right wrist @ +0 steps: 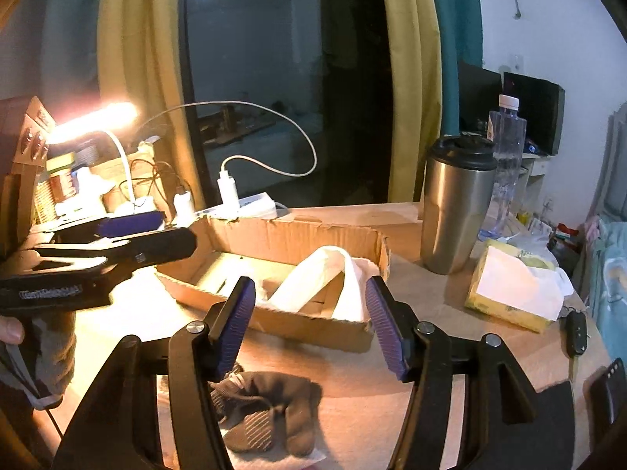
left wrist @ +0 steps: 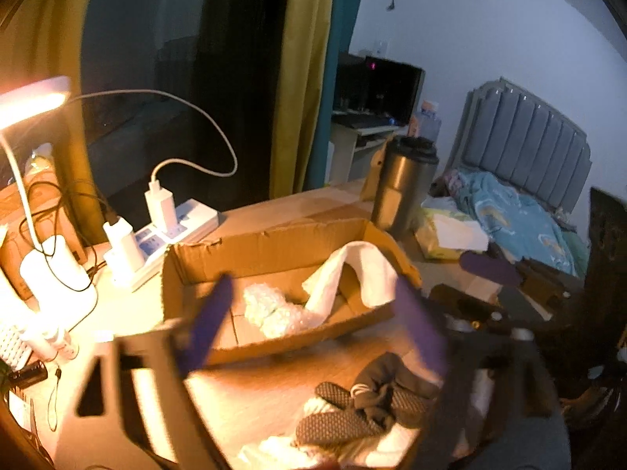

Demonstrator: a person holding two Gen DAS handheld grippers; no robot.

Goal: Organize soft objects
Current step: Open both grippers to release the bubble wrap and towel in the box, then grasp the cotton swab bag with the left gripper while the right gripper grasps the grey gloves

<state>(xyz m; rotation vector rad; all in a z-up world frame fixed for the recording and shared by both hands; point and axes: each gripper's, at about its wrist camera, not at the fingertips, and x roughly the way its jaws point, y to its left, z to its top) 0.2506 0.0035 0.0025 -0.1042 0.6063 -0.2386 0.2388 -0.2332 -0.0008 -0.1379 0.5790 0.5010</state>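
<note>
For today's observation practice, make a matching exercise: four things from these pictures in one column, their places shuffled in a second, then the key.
1. white cloth
2. dark sock
3. steel tumbler
4. tissue pack

a. upright behind the cardboard box's right end
b. flat on the table, right of the box
c. draped in the box
d. on the table before the box

Pairs: 1-c, 2-d, 3-a, 4-b

Both wrist cams face fwd, close, sharing cardboard box (left wrist: 274, 250) (right wrist: 294, 235).
</note>
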